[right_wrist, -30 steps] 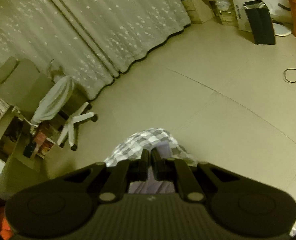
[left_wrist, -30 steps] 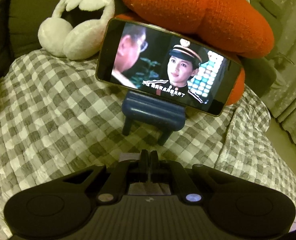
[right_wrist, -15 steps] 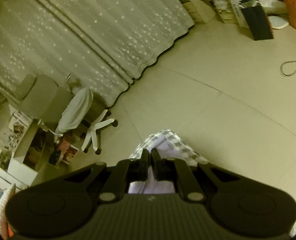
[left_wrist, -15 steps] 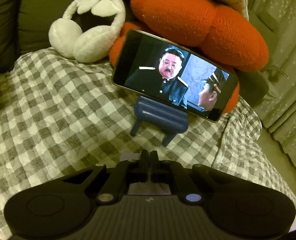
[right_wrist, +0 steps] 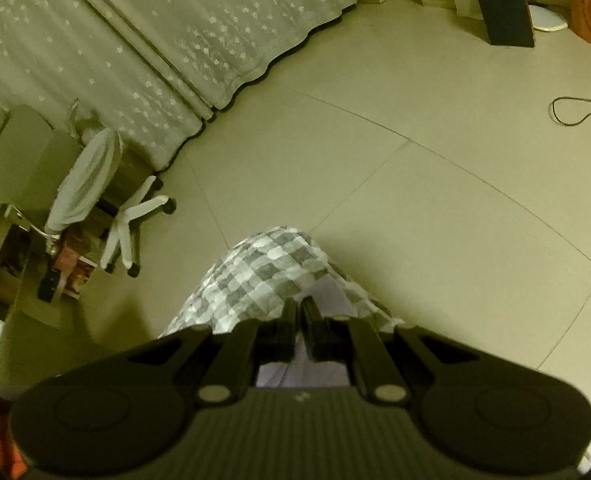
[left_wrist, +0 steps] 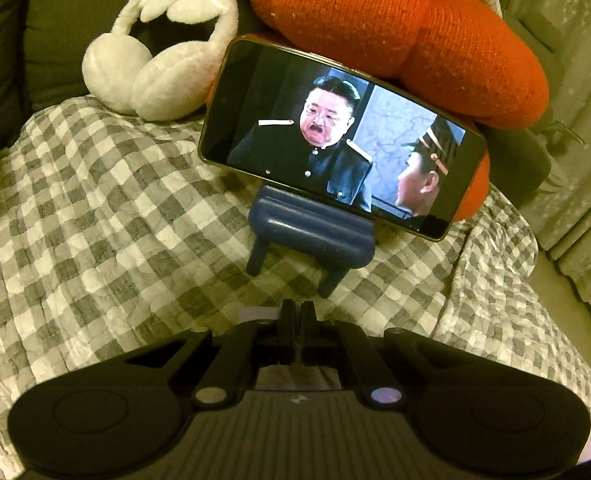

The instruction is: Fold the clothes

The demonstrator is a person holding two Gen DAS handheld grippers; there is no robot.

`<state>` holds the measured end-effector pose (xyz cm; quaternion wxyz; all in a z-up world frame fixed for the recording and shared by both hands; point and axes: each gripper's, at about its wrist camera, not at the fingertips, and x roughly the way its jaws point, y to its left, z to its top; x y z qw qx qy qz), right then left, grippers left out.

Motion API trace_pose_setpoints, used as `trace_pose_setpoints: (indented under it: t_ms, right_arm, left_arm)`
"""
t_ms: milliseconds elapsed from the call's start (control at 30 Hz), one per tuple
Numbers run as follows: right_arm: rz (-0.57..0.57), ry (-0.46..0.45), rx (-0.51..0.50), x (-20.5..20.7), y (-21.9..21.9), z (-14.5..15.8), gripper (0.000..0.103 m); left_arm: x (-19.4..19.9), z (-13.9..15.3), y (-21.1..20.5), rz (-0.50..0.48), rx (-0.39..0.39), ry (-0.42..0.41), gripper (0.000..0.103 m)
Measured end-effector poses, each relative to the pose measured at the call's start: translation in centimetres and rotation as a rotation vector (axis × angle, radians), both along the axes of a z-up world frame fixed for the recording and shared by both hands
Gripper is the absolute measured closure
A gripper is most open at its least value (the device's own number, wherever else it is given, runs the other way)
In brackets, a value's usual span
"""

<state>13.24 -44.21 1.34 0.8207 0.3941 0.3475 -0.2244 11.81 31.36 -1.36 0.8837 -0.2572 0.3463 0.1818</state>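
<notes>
Drifted slightly relative to the phone (left_wrist: 341, 136); left gripper (left_wrist: 296, 307) and right gripper (right_wrist: 300, 305) pinched together, seemingly on lilac garment (right_wrist: 327, 294).

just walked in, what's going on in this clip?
A person holds a gripper in each hand, folding a light purple garment. The left gripper and the right gripper are each shut on an edge of it. The left one is over the checkered bedspread, facing a phone playing video on a blue stand. The right one looks out over the floor.
</notes>
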Motion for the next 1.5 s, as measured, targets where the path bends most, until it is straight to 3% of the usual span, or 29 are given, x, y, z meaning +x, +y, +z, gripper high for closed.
trace_pose_setpoints:
  t_ms: [133,200,233,300,333,400,500,733,933,1100,1200,1267,1433,1500]
  right_arm:
    - [0.012,0.027,-0.012,1.8,0.3,-1.4,0.097]
    - [0.011,0.025,-0.026,2.2,0.4,-1.5,0.089]
    - [0.011,0.025,-0.033,2.4,0.5,-1.6,0.084]
    - [0.035,-0.003,-0.095,2.0,1.0,-0.7,0.053]
    - [0.048,-0.019,-0.128,1.8,1.3,-0.1,0.052]
    - [0.075,-0.05,-0.195,1.4,1.9,1.0,0.052]
    - [0.262,-0.086,-0.337,1.5,6.7,1.9,0.051]
    - [0.725,-0.167,-0.671,1.9,18.6,4.0,0.051]
    - [1.154,-0.256,-0.854,0.9,30.2,3.7,0.051]
    - [1.428,-0.322,-0.811,0.1,35.6,3.2,0.054]
    - [1.531,-0.298,-0.802,0.7,37.4,2.8,0.061]
    - [1.583,-0.26,-0.774,1.3,38.3,2.0,0.072]
    - [1.677,-0.192,-0.748,2.1,39.9,0.0,0.074]
    - [1.695,-0.187,-0.736,2.4,40.4,-0.3,0.076]
  left_arm:
    - [0.3,-0.2,-0.3,-0.061,0.018,0.006,0.102]
    - [0.1,-0.2,-0.4,-0.087,0.023,-0.002,0.101]
    - [-0.2,0.0,-0.2,-0.092,0.021,-0.013,0.101]
    - [-0.9,0.3,0.0,-0.1,0.02,-0.036,0.094]
    - [-1.3,0.6,0.2,-0.102,0.023,-0.047,0.093]
    - [-2.3,1.1,0.5,-0.1,0.023,-0.069,0.085]
    - [-4.1,1.5,1.6,-0.079,0.006,-0.098,0.077]
    - [-8.1,1.5,3.6,-0.046,-0.042,-0.164,0.074]
    - [-10.1,-0.4,2.3,-0.086,-0.03,-0.184,0.068]
    - [-10.4,-1.2,1.8,-0.135,-0.026,-0.22,0.06]
    - [-10.2,-1.5,1.3,-0.161,0.0,-0.201,0.06]
    - [-10.2,-1.7,0.8,-0.186,0.021,-0.193,0.061]
    - [-10.1,-1.8,-0.1,-0.225,0.076,-0.179,0.061]
    - [-10.0,-1.9,-0.3,-0.235,0.09,-0.175,0.071]
